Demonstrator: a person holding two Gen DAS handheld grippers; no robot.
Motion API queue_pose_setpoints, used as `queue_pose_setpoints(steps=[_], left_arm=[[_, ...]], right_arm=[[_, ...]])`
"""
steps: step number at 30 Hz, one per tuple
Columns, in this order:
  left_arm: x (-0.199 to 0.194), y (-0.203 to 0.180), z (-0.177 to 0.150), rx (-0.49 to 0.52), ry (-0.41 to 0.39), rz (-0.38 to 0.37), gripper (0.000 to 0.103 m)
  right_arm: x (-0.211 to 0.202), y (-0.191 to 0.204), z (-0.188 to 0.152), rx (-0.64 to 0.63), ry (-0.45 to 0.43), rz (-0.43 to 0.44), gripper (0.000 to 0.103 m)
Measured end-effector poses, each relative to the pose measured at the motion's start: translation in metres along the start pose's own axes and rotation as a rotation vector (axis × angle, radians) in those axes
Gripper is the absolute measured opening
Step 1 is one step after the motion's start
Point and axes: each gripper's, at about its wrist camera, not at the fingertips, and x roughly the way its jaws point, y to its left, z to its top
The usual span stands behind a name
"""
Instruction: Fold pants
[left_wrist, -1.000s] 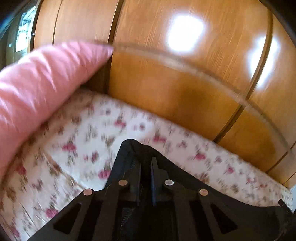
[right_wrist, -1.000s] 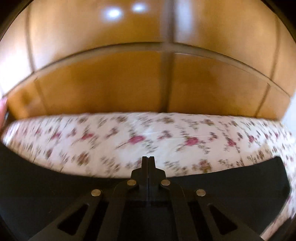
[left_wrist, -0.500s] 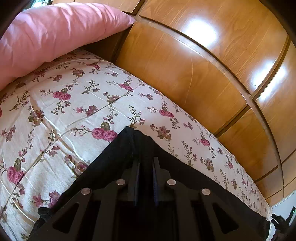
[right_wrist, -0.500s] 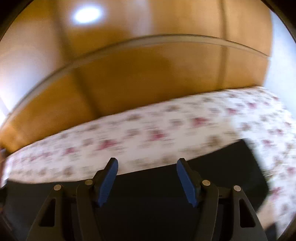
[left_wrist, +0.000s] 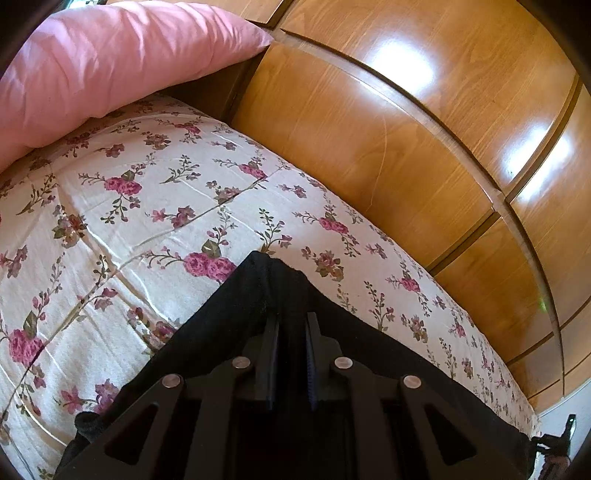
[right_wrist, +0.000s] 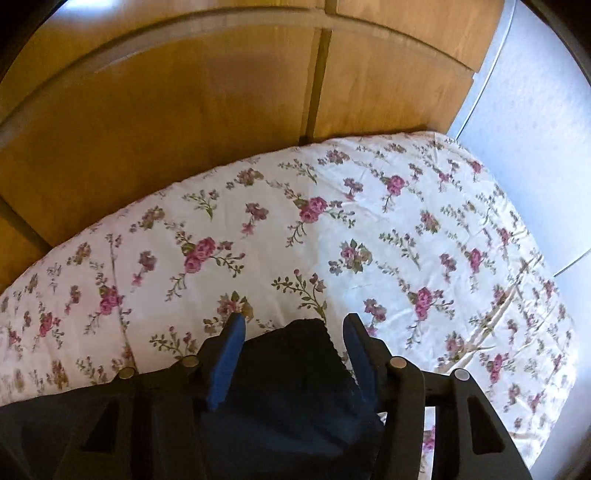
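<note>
The black pants (left_wrist: 236, 321) lie on the floral bedsheet (left_wrist: 110, 229). My left gripper (left_wrist: 290, 321) is shut on a corner of the pants, and the cloth peaks just ahead of its fingertips. In the right wrist view the pants (right_wrist: 291, 373) lie flat on the sheet (right_wrist: 369, 236), with an end corner between the blue pads. My right gripper (right_wrist: 291, 325) is open and holds nothing, its fingers on either side of that corner.
A pink pillow (left_wrist: 103, 62) lies at the head of the bed on the left. A glossy wooden wardrobe (left_wrist: 406, 129) runs along the far side of the bed, also in the right wrist view (right_wrist: 184, 110). A pale wall (right_wrist: 535, 110) stands at the right.
My right gripper opened and let go of the pants, then turned right toward the foot of the bed. My left gripper stayed shut on the cloth and lowered it onto the sheet.
</note>
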Motion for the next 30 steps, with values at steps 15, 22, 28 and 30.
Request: queue_pose_setpoints(steps=[15,22,28,30], left_arm=[[0.001,0.002,0.0,-0.016,-0.003,-0.007,0.014],[0.001,0.002,0.0,-0.019,-0.004,-0.005,0.014],[0.001,-0.004,0.005,-0.006,0.022,0.022,0.015],[0.004,-0.018,0.013,0.038,0.055,0.074,0.021]], right_arm=[[0.015,0.018,-0.018,-0.133,-0.059,-0.039,0.037],[0.015,0.024,-0.023,-0.157,-0.087,-0.056,0.033],[0.016,0.021,-0.023,-0.151,-0.087,-0.042,0.033],[0.015,0.022,-0.022,-0.152,-0.084,-0.033,0.033]])
